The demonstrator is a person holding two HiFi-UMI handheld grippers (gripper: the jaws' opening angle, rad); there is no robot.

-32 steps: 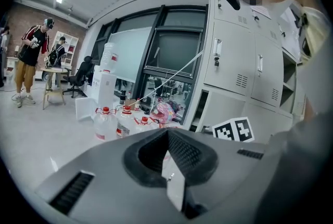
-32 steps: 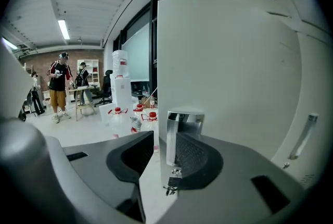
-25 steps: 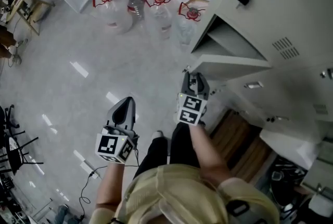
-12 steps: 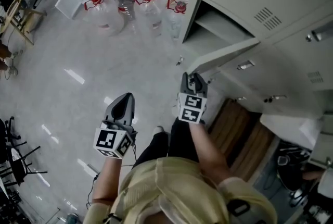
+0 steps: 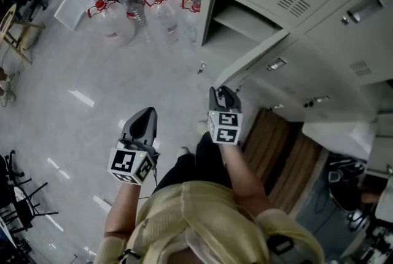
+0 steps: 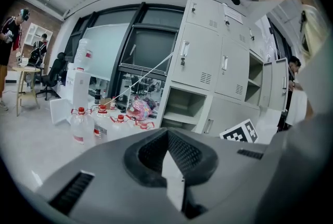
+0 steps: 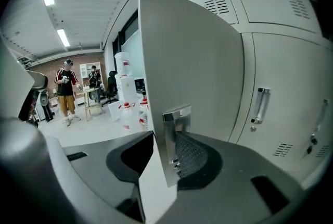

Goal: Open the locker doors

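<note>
Slip risk mid-swing: right tongs (image 5: 221, 94) wide, only straddling latch edge of partly open grey metal locker door (image 7: 192, 61), not clamped; could slide off if pulled at an angle; left tongs (image 5: 146, 115) closed, empty.

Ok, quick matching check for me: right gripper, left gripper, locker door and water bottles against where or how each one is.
1 right gripper
2 left gripper
3 locker door
4 water bottles

a standing on the floor
b nothing between its jaws
c jaws either side of the door's edge
d swung open

Pairs: 1-c, 2-b, 3-d, 4-a
</note>
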